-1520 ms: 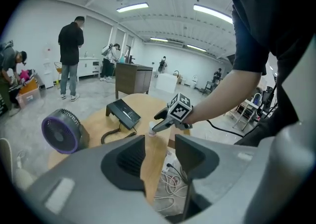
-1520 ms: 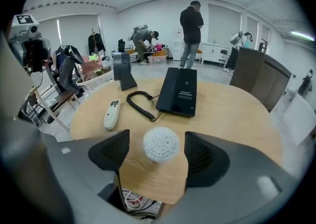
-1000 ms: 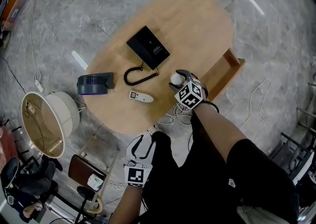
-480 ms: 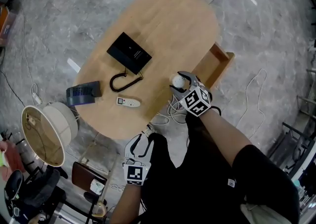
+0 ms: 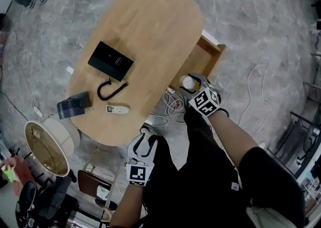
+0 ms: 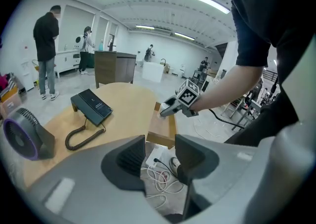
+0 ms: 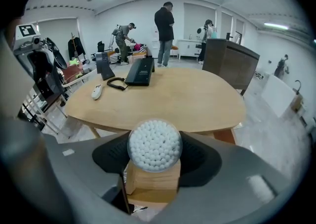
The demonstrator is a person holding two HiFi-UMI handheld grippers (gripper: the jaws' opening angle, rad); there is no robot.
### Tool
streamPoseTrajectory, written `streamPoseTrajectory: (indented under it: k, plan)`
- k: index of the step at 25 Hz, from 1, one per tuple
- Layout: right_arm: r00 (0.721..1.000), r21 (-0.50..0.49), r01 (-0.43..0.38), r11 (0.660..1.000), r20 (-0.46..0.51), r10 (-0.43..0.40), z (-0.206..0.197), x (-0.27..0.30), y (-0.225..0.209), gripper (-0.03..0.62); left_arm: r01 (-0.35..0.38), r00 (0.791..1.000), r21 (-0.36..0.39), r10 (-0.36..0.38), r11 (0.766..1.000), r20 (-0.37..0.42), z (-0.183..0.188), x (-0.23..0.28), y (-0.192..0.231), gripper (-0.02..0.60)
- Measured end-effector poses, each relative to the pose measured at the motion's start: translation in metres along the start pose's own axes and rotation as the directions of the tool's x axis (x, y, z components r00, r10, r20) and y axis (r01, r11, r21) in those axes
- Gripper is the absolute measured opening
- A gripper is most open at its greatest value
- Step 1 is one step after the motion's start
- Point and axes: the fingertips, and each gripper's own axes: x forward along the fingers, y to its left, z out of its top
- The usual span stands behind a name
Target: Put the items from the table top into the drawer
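My right gripper [image 5: 192,84] was clamped on the round cotton-swab tub [image 7: 154,145], seemingly over the near corner of the open drawer [image 5: 209,55]. My left gripper [image 6: 160,156] hung open, empty. Letting go there could have bounced the tub off the wall onto the floor cables [image 5: 173,105].

White swab tub [image 7: 154,145], blk phone [image 5: 111,61]

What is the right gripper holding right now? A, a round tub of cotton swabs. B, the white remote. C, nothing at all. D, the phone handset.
A: the right gripper has its jaws closed on the round tub of cotton swabs, white tips facing its camera.
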Motion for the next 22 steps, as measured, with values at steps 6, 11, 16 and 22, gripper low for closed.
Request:
streamPoseTrajectory:
  k: [6,11,16,22]
  plan:
    - [0.999,0.004,-0.03,1.0,-0.027,0.03,-0.02,0.026,-0.003,0.295,0.018,0.999,0.009,-0.018,1.0,-0.029,-0.002,0.011,-0.01,0.19]
    - [0.997,0.019,-0.048,0.999,-0.061,0.049,-0.037,0.048,0.001,0.295,0.023,0.999,0.002,-0.023,1.0,-0.038,-0.007,0.015,-0.014,0.19]
    - [0.995,0.047,-0.035,0.998,-0.093,0.04,-0.053,0.066,0.002,0.295,0.019,1.0,0.002,-0.019,1.0,-0.022,-0.007,0.014,-0.013,0.19]
    - [0.992,0.067,-0.009,0.998,-0.128,0.017,-0.066,0.08,-0.006,0.295,0.008,0.999,-0.035,-0.01,0.999,-0.051,-0.024,0.012,-0.012,0.19]
